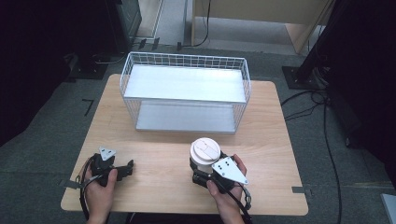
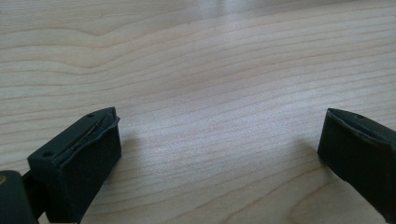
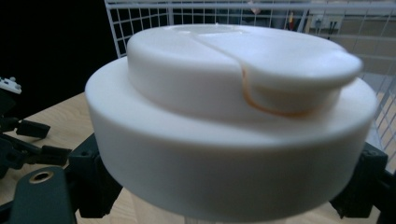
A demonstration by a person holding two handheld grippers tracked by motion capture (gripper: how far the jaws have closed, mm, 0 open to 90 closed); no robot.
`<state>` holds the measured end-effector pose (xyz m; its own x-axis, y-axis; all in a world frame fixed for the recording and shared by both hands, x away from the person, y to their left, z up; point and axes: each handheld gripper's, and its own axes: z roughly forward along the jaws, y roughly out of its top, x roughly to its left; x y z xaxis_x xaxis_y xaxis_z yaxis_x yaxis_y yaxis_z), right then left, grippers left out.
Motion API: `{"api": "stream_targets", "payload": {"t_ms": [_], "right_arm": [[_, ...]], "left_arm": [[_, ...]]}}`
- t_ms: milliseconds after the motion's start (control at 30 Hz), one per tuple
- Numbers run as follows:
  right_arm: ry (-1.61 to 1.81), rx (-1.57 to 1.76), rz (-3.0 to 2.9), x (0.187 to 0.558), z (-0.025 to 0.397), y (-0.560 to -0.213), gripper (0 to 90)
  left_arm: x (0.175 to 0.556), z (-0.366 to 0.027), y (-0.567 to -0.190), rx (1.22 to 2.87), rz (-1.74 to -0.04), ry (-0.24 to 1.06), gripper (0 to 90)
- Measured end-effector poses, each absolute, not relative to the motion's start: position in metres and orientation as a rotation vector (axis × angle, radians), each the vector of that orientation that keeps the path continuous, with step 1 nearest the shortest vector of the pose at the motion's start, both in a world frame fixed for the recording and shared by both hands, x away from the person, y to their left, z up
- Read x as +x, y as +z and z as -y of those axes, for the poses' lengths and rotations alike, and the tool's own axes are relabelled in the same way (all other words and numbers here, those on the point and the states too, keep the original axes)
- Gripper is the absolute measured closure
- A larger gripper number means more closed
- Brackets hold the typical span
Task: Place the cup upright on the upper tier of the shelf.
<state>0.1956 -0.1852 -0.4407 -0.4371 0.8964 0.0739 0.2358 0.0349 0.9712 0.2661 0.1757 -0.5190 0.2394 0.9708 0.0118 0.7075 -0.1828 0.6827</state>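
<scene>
We see the right tool [image 1: 204, 169] closed on a white lidded cup [image 1: 205, 150], jaws flanking its body just below the lid, near the front of the worktop [image 1: 163, 140]. The left tool [image 2: 219, 154] rests low over bare wood, its jaws spread wide with nothing between them. We judge the grasp made and the carry pending; the next move likely calls for an upright lift toward the white wire shelf rack [image 1: 185, 93] behind. The lid [image 3: 233, 107] is broad, with a raised flap edged faintly orange.
</scene>
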Motion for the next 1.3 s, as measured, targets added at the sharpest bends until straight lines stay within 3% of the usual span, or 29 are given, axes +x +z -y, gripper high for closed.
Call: {"api": "stream_targets", "payload": {"t_ms": [433,1300], "right_arm": [[1.478,1.098,-1.634,0.207,0.183,-0.408,14.4],[1.504,0.973,-1.381,0.259,0.181,-0.306,14.5]], "left_arm": [[0.266,-0.176,-0.519,1.961,-1.529,0.619,0.0],[0.266,-0.176,-0.519,1.965,-1.528,0.617,0.0]]}}
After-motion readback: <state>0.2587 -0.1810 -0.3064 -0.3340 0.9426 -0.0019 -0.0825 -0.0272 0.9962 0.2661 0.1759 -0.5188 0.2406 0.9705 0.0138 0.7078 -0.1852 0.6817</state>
